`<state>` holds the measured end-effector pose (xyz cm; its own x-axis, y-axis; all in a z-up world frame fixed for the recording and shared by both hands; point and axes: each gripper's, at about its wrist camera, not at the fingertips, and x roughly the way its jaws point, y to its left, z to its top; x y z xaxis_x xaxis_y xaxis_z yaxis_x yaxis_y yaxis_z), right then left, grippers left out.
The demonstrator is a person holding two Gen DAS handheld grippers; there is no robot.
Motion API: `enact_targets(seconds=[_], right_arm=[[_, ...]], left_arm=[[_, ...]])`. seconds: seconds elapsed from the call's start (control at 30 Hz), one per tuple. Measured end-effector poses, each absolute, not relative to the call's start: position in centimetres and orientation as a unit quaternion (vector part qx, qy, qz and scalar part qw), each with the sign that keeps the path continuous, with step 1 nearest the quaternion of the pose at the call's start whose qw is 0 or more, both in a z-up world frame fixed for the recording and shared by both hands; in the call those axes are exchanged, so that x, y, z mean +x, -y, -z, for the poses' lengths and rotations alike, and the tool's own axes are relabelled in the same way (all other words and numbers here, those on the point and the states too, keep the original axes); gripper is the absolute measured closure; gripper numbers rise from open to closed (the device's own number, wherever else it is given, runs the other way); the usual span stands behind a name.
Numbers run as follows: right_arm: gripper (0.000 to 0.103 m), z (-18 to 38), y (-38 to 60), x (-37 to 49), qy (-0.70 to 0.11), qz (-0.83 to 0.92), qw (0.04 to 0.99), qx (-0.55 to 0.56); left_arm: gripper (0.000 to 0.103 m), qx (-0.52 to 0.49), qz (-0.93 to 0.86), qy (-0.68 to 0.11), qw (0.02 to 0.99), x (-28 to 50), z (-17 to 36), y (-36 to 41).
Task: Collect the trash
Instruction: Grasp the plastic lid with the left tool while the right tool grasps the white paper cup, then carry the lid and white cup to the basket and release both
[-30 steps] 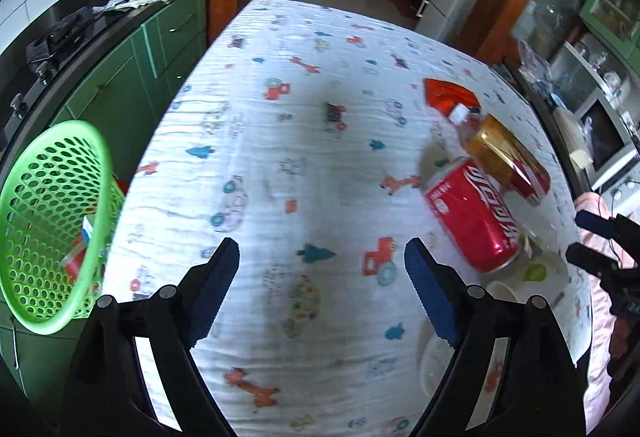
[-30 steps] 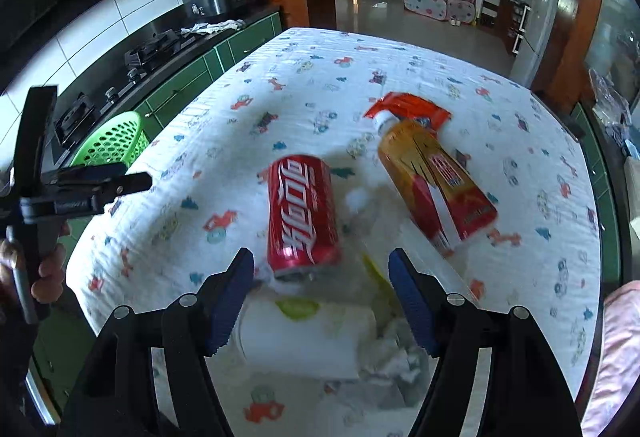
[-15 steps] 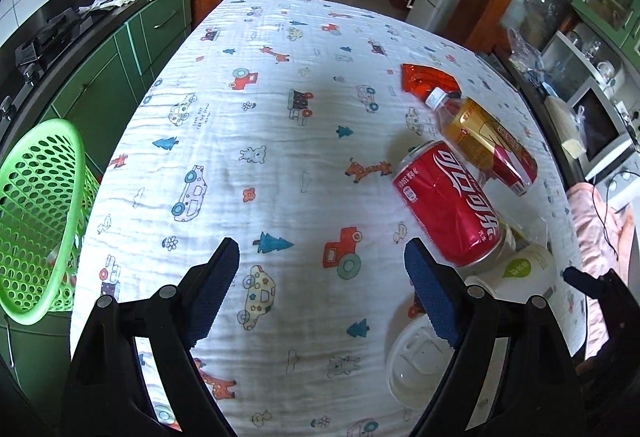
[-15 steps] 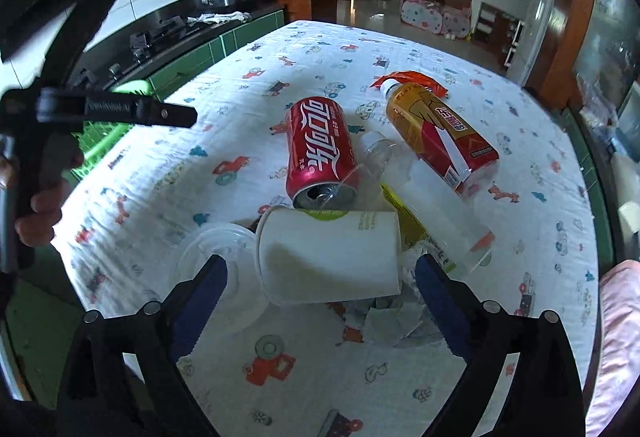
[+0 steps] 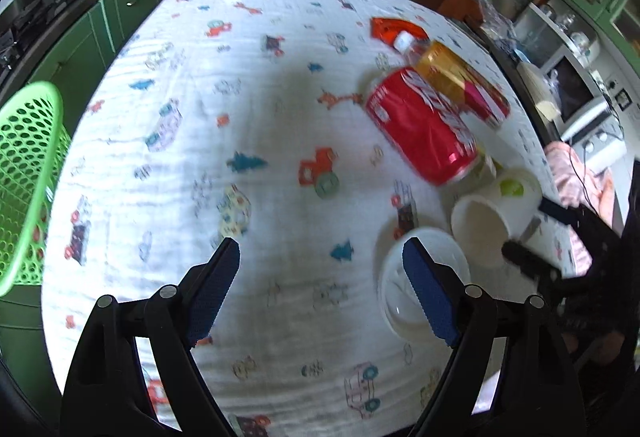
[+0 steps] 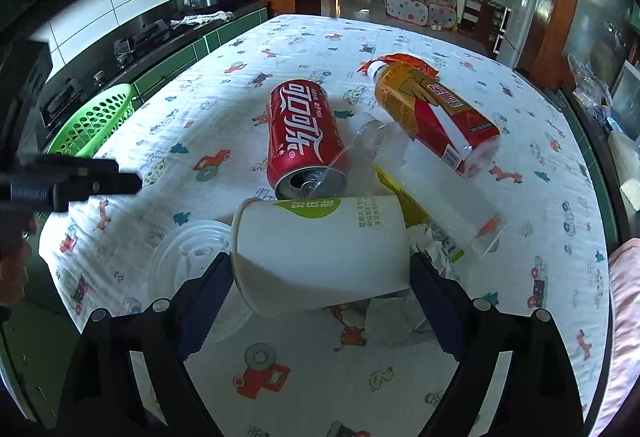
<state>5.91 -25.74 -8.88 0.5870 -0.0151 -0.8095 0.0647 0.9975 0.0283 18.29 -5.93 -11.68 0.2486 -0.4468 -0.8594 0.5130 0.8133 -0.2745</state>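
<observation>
Right gripper (image 6: 320,277) spread wide, its 2 blue pads flanking the white paper cup (image 6: 320,253) that lies on its side straight ahead; whether the pads touch the cup's ends cannot be told, and nothing is clamped. Cup's long axis runs across the gripper, left to right, open mouth toward the left pad, base toward the right pad. So the jaws line up along the cup's length, mouth to base, rather than across its round body: a likely awkward squeeze, in my judgement, unless the wrist turns first.

Just left of the cup's mouth, a clear plastic lid (image 6: 188,261) flat on the printed tablecloth (image 6: 400,377). Beyond the cup, a red Coca-Cola can (image 6: 304,137) on its side, opening toward the gripper. Further right, a clear empty bottle (image 6: 432,189) and an orange-and-red labelled drink bottle (image 6: 436,117), both lying down. Crumpled paper (image 6: 400,313) under the cup's right end.

Left gripper (image 5: 320,293) also parted and holding nothing, hovering over bare cloth; from it, the lid sits just behind the right pad, the cup ahead to the right. Green mesh basket (image 5: 28,173), the probable destination, at the table's left edge, far left of both grippers.

Right hand is clearly nearer the cup.
</observation>
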Motion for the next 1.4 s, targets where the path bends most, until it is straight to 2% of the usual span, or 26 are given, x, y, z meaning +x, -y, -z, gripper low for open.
enact_targets(seconds=[0.43, 0.47, 0.6, 0.63, 0.93, 1.4], right_arm=[[0.018, 7.6, 26.9, 5.0, -0.450, 0.012, 0.891, 0.059], [0.018, 7.5, 26.9, 5.0, -0.449, 0.011, 0.891, 0.058], [0.018, 7.0, 26.9, 5.0, -0.445, 0.008, 0.893, 0.058], [0.018, 6.9, 26.9, 5.1, -0.444, 0.008, 0.894, 0.058], [0.018, 5.8, 26.7, 6.2, -0.441, -0.008, 0.895, 0.065], [0.018, 4.0, 20.6, 11.8, -0.434, -0.079, 0.897, 0.038]], left_arm=[[0.058, 0.060, 0.353, -0.567, 0.742, 14.9, 15.8, 9.0], [0.066, 0.061, 0.356, -0.566, 0.741, 14.9, 15.9, 9.3], [0.086, 0.079, 0.350, -0.560, 0.747, 15.0, 16.0, 10.2], [0.094, 0.084, 0.351, -0.556, 0.749, 14.8, 16.0, 10.4], [0.098, 0.079, 0.336, -0.531, 0.774, 15.5, 13.8, 9.1], [0.099, 0.002, 0.261, -0.501, 0.825, 19.7, 9.9, -1.3]])
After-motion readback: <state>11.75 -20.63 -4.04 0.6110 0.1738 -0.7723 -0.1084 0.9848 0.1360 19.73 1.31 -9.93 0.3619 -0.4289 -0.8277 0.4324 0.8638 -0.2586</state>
